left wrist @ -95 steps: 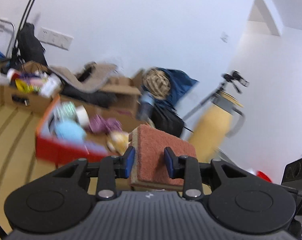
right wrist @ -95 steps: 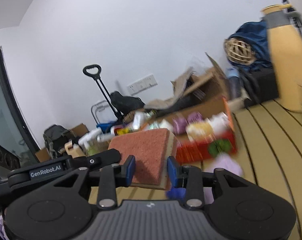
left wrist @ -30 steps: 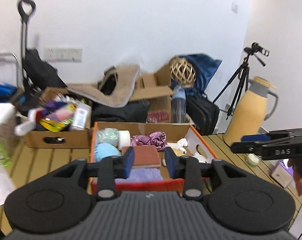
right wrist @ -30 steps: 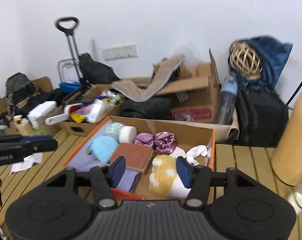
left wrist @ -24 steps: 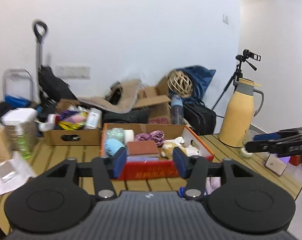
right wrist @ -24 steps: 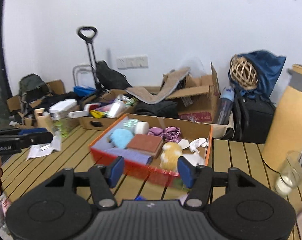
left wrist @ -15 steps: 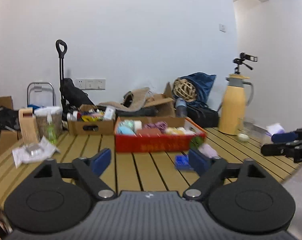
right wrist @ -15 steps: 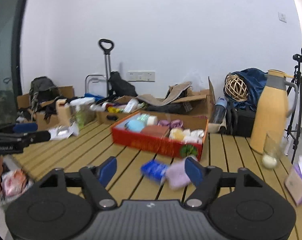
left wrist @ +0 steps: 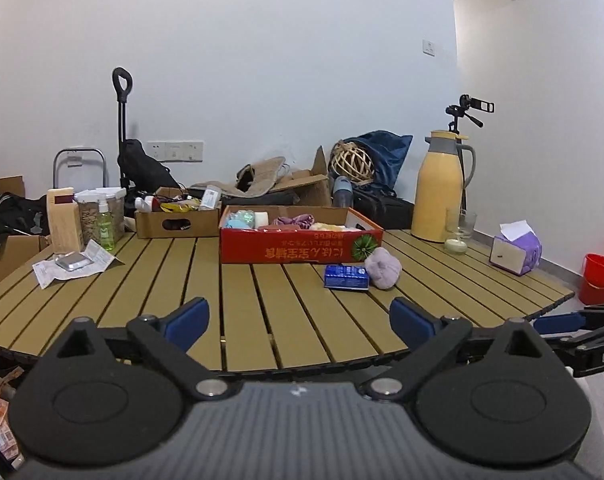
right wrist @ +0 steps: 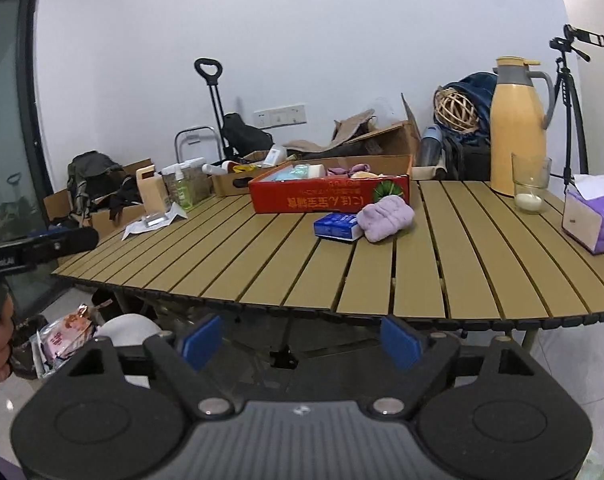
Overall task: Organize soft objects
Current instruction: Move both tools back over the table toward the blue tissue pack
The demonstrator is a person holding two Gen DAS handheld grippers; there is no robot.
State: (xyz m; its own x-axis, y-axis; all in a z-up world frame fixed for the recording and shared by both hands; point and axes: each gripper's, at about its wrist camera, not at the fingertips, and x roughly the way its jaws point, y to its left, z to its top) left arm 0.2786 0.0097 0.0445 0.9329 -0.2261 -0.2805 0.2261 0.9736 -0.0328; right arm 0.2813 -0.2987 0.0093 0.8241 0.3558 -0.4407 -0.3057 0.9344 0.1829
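The lilac plush bundle [right wrist: 386, 212] is lying on the slatted desk [right wrist: 421, 272], well ahead of both jaws and touching a glossy blue packet [right wrist: 337, 226], its long axis running across them, before the red cardboard box [right wrist: 329, 196]. The right gripper [right wrist: 302, 342] and left gripper [left wrist: 298, 320] are opening, nothing between; neither is clearly nearer.

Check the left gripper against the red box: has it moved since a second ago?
Yes. The left gripper has pulled back from the red box; a second ago its fingers framed the box's contents, now they hang opening and empty over the table's near edge.
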